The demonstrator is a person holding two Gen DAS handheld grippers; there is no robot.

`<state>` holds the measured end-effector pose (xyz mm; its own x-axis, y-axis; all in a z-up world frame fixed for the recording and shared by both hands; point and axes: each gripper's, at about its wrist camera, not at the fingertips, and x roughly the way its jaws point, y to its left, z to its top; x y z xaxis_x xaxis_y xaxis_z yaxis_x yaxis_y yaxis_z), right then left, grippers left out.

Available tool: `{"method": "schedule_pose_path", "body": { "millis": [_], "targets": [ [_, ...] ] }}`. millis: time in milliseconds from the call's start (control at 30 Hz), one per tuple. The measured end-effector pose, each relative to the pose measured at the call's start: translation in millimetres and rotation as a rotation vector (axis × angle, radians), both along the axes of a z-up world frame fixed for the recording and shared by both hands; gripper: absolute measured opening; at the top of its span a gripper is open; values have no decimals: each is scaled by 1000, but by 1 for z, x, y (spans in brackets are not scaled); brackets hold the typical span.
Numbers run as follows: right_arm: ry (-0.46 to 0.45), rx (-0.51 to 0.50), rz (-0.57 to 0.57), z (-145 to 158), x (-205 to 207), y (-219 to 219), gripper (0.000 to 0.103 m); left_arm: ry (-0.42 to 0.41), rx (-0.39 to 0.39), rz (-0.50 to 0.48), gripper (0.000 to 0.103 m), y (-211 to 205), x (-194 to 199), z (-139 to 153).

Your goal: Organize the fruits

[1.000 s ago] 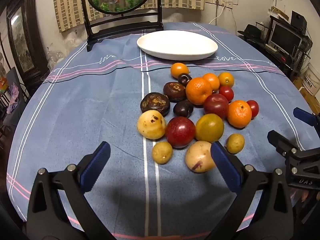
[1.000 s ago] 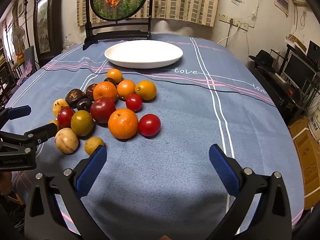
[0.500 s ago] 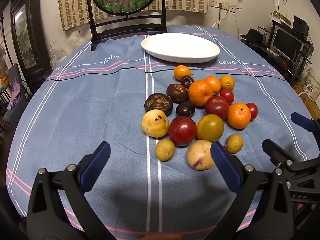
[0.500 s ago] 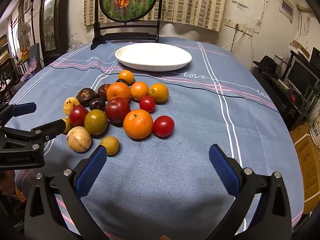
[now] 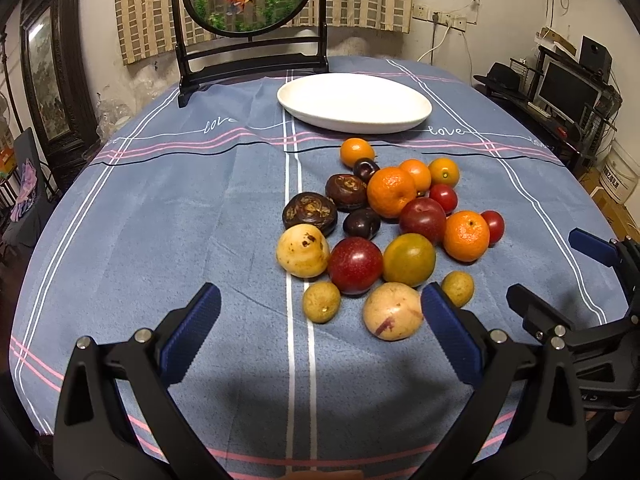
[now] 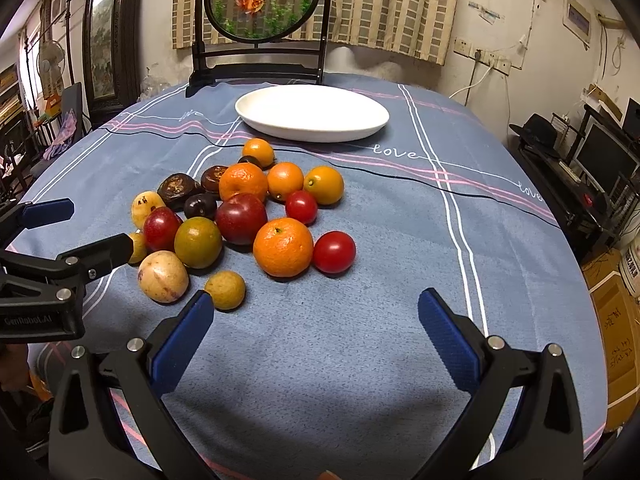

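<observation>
Your left hand-held gripper (image 5: 320, 312) hangs spread wide above the surface (image 5: 160, 240), nothing between its blue pads (image 5: 192, 332). The fruit pile (image 5: 392, 220) lies just ahead of it and a little to its right. Nearest its right pad sits a pale yellow fruit with a purple streak (image 5: 393, 311); whether the pad touches it you cannot tell, since the pad covers that fruit's edge. A small yellow-green fruit (image 5: 321, 302) sits ahead, between the pads and well short of either. Another small one (image 5: 458, 288) peeks out just past the right pad, partly cut off by it.

Your right hand-held gripper (image 6: 312, 316) is likewise spread and holds nothing. The pile lies ahead and to its left. Its left pad (image 6: 180, 344) hides the lower edge of a small yellow-green fruit (image 6: 226, 290), so contact there is unclear. A big orange (image 6: 283, 247) and a red tomato (image 6: 334, 251) lie ahead of the gap, touching each other.

From the right wrist view, the left tool's finger covers part of a small fruit at the pile's left edge. The dark fruits at the back of the pile (image 6: 176, 190) are half hidden behind the others, and their kind is hard to make out. The white plate (image 6: 312, 114) stands beyond the pile, apart from it.
</observation>
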<state>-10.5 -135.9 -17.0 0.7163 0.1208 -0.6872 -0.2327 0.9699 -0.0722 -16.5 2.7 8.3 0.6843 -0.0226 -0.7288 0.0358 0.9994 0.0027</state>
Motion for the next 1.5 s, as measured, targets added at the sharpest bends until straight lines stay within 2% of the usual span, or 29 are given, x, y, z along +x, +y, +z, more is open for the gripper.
{"method": "schedule_pose_path", "body": {
  "millis": [1500],
  "targets": [
    [6,-3,5,-3,-2,1,102,7,-6,0,101,-1,-3,1]
  ]
}}
